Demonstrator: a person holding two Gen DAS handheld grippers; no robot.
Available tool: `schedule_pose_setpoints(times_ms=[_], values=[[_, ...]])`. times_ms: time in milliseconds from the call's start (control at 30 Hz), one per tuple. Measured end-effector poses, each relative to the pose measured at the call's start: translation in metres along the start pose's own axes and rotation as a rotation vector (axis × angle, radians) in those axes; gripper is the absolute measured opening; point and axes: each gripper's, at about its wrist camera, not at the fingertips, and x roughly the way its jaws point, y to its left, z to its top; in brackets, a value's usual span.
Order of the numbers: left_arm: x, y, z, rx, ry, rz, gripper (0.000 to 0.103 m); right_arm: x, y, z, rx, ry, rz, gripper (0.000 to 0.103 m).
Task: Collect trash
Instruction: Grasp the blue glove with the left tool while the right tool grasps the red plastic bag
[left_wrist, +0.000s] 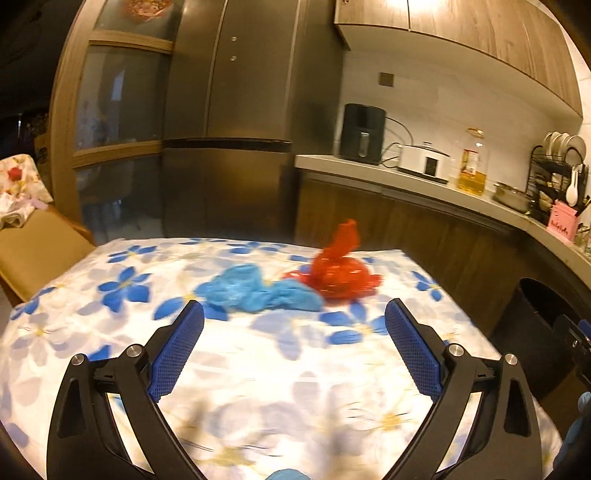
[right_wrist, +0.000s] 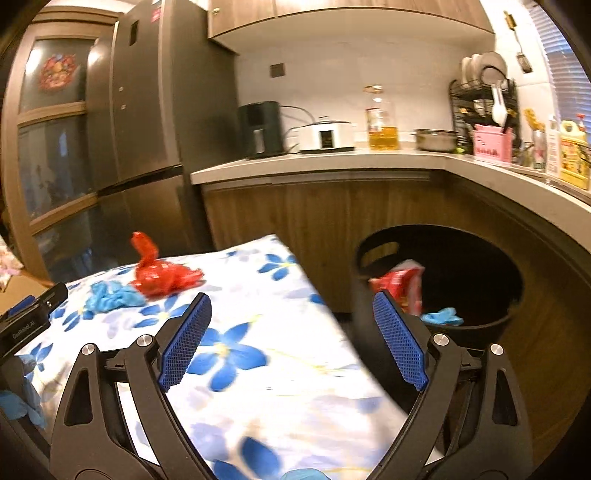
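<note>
Lying on table (left_wrist: 258, 387): red bag (left_wrist: 336, 273), blue gloves (left_wrist: 255, 291); both grippers' fingers spread.

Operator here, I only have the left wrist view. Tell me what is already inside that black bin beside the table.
Observer: A red and white wrapper lies in the black bin.
Operator: Report anything else in there.
Observer: A crumpled blue glove lies just below the wrapper.
Operator: Give me the right gripper's state.
Observer: The right gripper is open, nothing between its pads, over the table's edge beside the bin.
</note>
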Motion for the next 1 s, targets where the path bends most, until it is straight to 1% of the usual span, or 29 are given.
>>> schedule_pose_setpoints(times_ms=[200,367,467,567,600,633,667,733,767,833,867,900,933,1000], values=[[0.018,0.023,0.006,0.004,0.014,0.036,0.095,0.014,0.034,-0.003,-0.024,0.019,0.046,0.088],[0.051,0.031,0.018,0.006,0.010,0.049,0.095,0.029,0.053,-0.003,-0.033,0.029,0.069,0.088],[0.077,0.030,0.021,0.013,0.036,0.071,0.095,0.040,0.061,0.000,-0.029,0.034,0.084,0.088],[0.104,0.025,0.021,0.043,0.090,0.100,0.090,0.049,0.069,0.001,-0.035,0.037,0.093,0.088],[0.112,0.025,0.020,0.049,0.111,0.105,0.087,0.052,0.071,0.002,-0.036,0.037,0.095,0.088],[0.118,0.024,0.019,0.053,0.125,0.113,0.079,0.056,0.073,0.003,-0.040,0.037,0.095,0.088],[0.126,0.024,0.018,0.057,0.147,0.118,0.075,0.059,0.075,0.004,-0.043,0.038,0.097,0.088],[0.137,0.024,0.016,0.057,0.189,0.124,0.062,0.068,0.081,0.007,-0.050,0.039,0.101,0.088],[0.141,0.025,0.015,0.054,0.209,0.122,0.058,0.071,0.083,0.008,-0.054,0.038,0.104,0.088],[0.151,0.029,0.011,0.040,0.257,0.125,0.039,0.078,0.088,0.010,-0.060,0.039,0.110,0.088],[0.155,0.031,0.008,0.027,0.281,0.125,0.035,0.082,0.091,0.011,-0.061,0.040,0.116,0.088],[0.159,0.034,0.007,0.013,0.304,0.118,0.029,0.085,0.094,0.012,-0.061,0.042,0.121,0.088],[0.161,0.036,0.006,0.003,0.313,0.111,0.023,0.090,0.097,0.013,-0.062,0.047,0.126,0.088],[0.163,0.038,0.004,-0.003,0.328,0.105,0.015,0.098,0.104,0.014,-0.064,0.057,0.144,0.088]])
